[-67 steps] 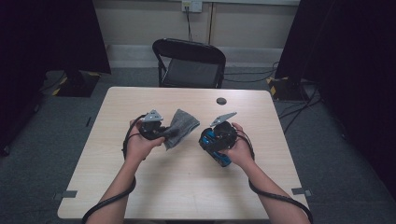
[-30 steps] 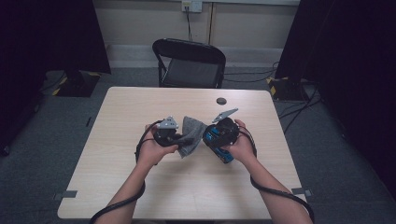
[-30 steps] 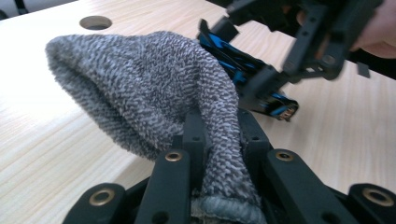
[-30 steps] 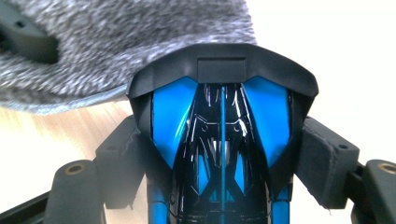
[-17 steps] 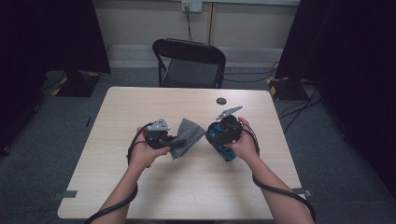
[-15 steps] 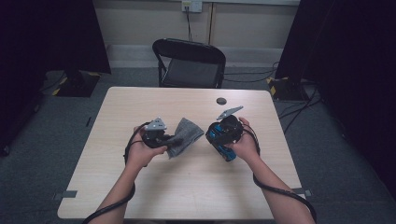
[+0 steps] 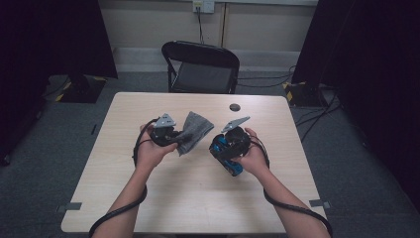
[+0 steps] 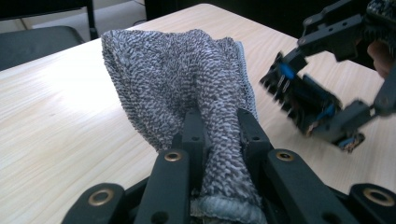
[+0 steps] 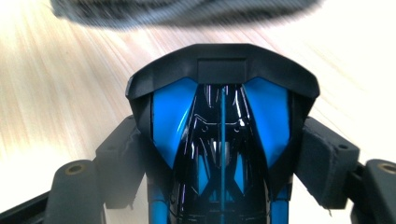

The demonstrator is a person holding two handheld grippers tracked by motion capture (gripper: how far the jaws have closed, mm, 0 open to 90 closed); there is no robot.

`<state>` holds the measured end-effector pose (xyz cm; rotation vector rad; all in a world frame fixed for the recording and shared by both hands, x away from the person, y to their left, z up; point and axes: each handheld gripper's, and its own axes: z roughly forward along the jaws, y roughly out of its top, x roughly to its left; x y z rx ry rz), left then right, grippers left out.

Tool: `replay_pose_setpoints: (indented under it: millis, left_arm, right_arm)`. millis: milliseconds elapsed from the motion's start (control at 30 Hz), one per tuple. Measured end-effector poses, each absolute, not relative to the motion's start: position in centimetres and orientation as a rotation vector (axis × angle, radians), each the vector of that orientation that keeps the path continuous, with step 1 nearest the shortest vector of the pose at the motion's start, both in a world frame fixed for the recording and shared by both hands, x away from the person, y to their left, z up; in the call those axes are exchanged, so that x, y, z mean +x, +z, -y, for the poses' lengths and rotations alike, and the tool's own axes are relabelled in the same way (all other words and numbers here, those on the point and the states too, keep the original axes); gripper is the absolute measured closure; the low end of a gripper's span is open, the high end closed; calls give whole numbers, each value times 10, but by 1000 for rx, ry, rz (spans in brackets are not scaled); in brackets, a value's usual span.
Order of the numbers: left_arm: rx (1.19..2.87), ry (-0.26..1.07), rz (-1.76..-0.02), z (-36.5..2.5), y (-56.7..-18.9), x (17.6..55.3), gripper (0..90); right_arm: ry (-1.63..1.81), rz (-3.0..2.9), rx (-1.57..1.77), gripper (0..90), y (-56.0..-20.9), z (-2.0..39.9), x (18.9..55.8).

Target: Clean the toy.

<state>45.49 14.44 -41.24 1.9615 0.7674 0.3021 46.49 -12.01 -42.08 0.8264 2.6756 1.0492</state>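
So far we have both things in hand: our left gripper [image 8: 218, 140] is clamped on the grey knitted cloth [image 8: 187, 79], and our right gripper [image 9: 224, 154] grips a blue-and-black car-shaped object [image 9: 222, 135] just beside it. Wiping it seems not yet begun.

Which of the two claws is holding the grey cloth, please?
The left claw, shut on the grey cloth that rises between its jaws. The right claw instead grips a glossy black and blue object.
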Motion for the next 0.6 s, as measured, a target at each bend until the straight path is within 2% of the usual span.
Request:
replay_pose_setpoints:
  millis: [233,600]
  left_arm:
    - [2015,268,-688,-122,-413,453,769]
    - [1998,224,-682,-128,-420,444,769]
  right_arm:
    - [1058,-2687,812,257,-423,112,463]
    - [1017,-2650,875,257,-423,124,473]
